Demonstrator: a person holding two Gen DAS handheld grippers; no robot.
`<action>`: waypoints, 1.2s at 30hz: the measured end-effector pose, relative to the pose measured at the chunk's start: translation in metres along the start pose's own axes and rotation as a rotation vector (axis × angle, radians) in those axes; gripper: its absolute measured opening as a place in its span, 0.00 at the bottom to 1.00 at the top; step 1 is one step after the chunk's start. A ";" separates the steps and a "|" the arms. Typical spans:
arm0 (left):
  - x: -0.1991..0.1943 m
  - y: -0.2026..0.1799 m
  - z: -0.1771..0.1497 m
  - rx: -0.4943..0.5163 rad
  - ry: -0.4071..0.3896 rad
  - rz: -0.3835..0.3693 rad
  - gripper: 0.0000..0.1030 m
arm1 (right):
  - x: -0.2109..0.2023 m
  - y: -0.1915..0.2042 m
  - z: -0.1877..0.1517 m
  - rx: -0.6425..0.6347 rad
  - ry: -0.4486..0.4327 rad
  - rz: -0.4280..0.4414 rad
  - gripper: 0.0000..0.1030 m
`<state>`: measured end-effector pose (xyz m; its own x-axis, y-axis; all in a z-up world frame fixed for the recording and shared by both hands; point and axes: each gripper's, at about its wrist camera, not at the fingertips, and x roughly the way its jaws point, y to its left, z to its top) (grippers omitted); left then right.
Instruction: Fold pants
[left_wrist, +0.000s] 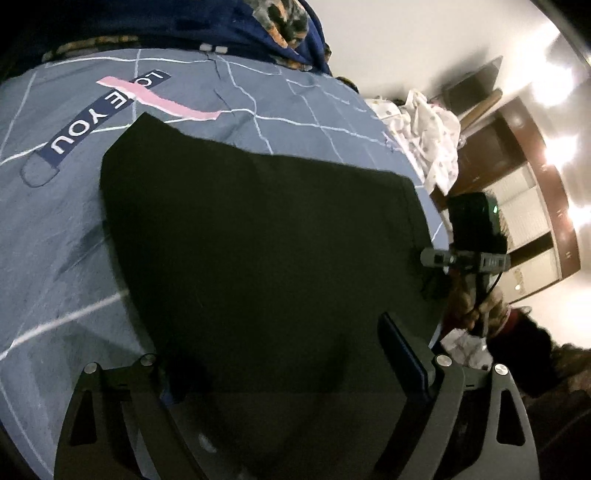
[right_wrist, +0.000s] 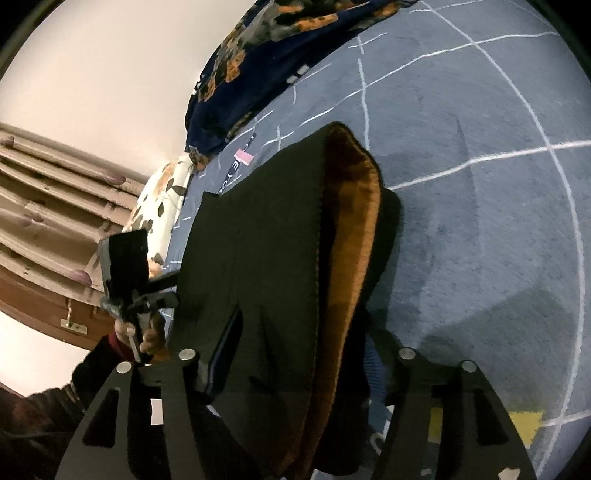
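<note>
Your left gripper (left_wrist: 280, 354) stands with its jaws spread wide over the near edge of the black pants (left_wrist: 258, 236); the fabric passes between the fingers, and neither pad presses on it. Your right gripper (right_wrist: 295, 369) has its jaws parted around the layered edge of the same pants (right_wrist: 258, 258); the left pad lies against the cloth, but you cannot tell from this view whether the two pads actually pinch it.

The pants lie folded flat on the blue-grey bedsheet (left_wrist: 59, 236) with its white grid lines, and the brown fleece lining (right_wrist: 351, 221) shows where the top layer is turned back on the right wrist view's right side.

Around you: a dark floral blanket (right_wrist: 266, 66) is heaped at the far edge of the bed, well apart from the pants, with a pale floral pillow (right_wrist: 159, 206) beside it. A white patterned cloth (left_wrist: 428, 136) sits bunched at the bed's far corner, near a wooden cabinet (left_wrist: 543, 192). A printed "LOVE YOU" band (left_wrist: 92, 122) lies on the sheet just beyond the pants' far corner. Each wrist view catches the other hand (right_wrist: 147, 332) with its gripper at the pants' side edge.
</note>
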<state>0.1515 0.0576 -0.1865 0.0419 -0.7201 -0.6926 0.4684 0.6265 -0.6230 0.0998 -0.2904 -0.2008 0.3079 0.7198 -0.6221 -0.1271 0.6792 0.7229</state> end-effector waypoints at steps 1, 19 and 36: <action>0.002 0.002 0.002 -0.013 0.001 -0.016 0.86 | 0.000 -0.001 0.000 0.006 -0.002 0.004 0.58; -0.039 -0.032 -0.012 -0.015 -0.185 0.176 0.21 | -0.005 0.020 0.009 0.128 -0.044 0.147 0.25; -0.086 -0.029 0.026 0.083 -0.313 0.498 0.21 | 0.042 0.073 0.074 0.049 -0.041 0.193 0.25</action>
<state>0.1577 0.0940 -0.0993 0.5265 -0.4067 -0.7466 0.3925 0.8953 -0.2109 0.1737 -0.2217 -0.1520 0.3208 0.8285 -0.4589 -0.1419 0.5211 0.8416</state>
